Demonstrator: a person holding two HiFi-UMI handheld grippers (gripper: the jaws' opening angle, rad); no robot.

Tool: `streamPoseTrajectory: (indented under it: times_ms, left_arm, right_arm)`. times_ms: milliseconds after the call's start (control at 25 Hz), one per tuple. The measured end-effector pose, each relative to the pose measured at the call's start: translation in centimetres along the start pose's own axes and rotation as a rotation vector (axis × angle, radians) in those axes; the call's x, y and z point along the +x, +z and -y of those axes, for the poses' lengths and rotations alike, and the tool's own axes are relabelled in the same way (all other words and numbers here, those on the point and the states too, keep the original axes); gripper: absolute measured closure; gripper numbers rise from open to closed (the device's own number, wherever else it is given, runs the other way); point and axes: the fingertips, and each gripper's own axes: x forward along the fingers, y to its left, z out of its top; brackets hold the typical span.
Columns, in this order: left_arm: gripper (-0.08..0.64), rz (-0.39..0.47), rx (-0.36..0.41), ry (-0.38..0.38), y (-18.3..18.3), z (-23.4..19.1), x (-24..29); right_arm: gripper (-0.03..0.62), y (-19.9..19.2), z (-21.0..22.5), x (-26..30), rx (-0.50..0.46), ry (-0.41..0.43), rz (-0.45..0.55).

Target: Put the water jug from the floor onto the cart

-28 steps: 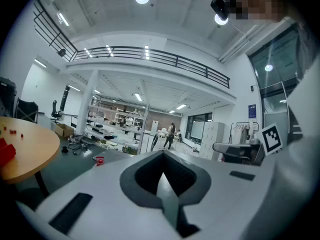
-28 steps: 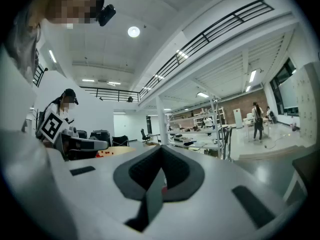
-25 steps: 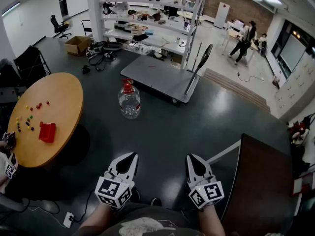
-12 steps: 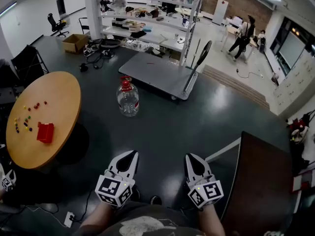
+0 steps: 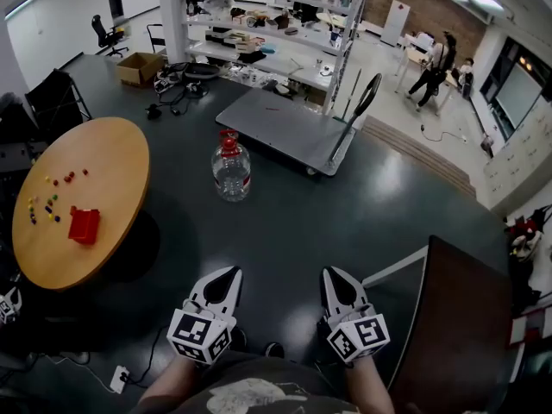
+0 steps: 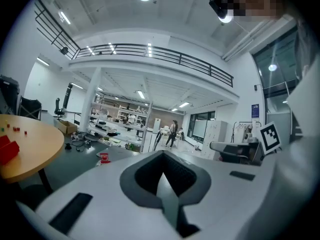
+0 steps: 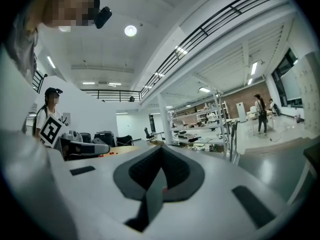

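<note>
Left gripper view: water jug point(image 6: 104, 157) mostly behind left gripper point(image 6: 162, 176)

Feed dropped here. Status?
Left gripper, right gripper shut, empty. Water jug upright on floor, not on cart. Nothing in the way.

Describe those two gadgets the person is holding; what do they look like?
Both match: the left gripper and right gripper are pale grey shells tapering to a point, with a dark ribbed hollow around the jaws. Each carries a cube printed with black-and-white square markers. The person wears a grey printed shirt.
</note>
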Motion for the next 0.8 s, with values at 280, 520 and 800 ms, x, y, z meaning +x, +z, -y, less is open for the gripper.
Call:
streamPoseTrajectory:
  times_ms: [280, 520, 800]
  left_arm:
    - [0.558, 0.005, -0.022, 0.037, -0.1, -4.4, -1.8]
    - [0.558, 0.003, -0.022, 0.02, 0.3, -8.0, -2.2]
    - [0.558, -0.015, -0.027, -0.01, -0.2, -10.4, -1.3]
  right_arm:
    - [0.601, -1.1, -2.7, 3.2, 0.002, 0.015, -0.024]
    - [0.601, -1.4, -4.6, 6.2, 0.015, -0.016, -0.017]
    - [0.601, -2.8, -4.7, 7.9, 0.034, -0.078, -0.035]
